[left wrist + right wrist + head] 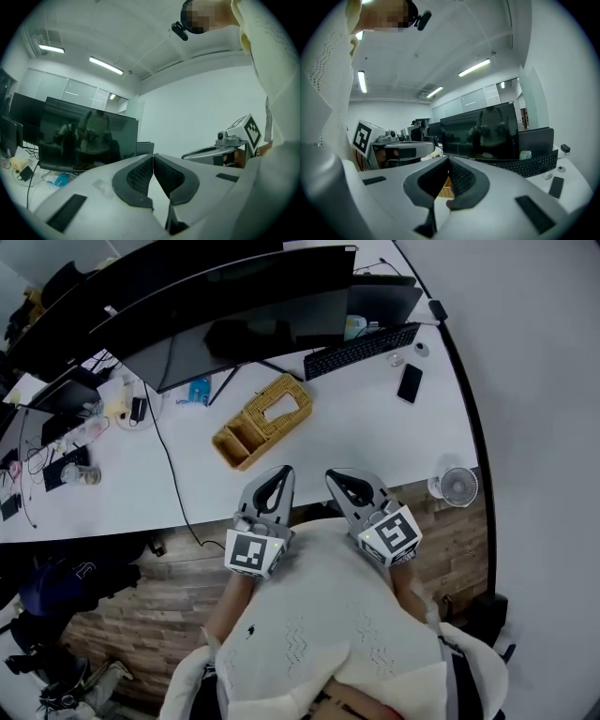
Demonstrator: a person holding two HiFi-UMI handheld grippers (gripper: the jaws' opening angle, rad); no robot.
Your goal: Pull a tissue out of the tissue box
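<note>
A woven yellow tissue box (pixel 262 420) lies on the white desk (pixel 375 437) in front of the monitor, with white tissue showing in its top slot. Both grippers are held close to the person's chest, short of the desk's near edge and apart from the box. My left gripper (pixel 278 474) is shut with nothing in it; its pads (pixel 140 176) meet at the tips. My right gripper (pixel 339 476) is shut and empty too, and a sliver of the woven box (pixel 446 188) shows under its pads (pixel 461 180).
A large dark monitor (pixel 234 310) stands behind the box. A black keyboard (pixel 361 350) and a phone (pixel 410 382) lie to the right, and a small white fan (pixel 457 487) sits near the desk's right front corner. Cables and clutter fill the left end.
</note>
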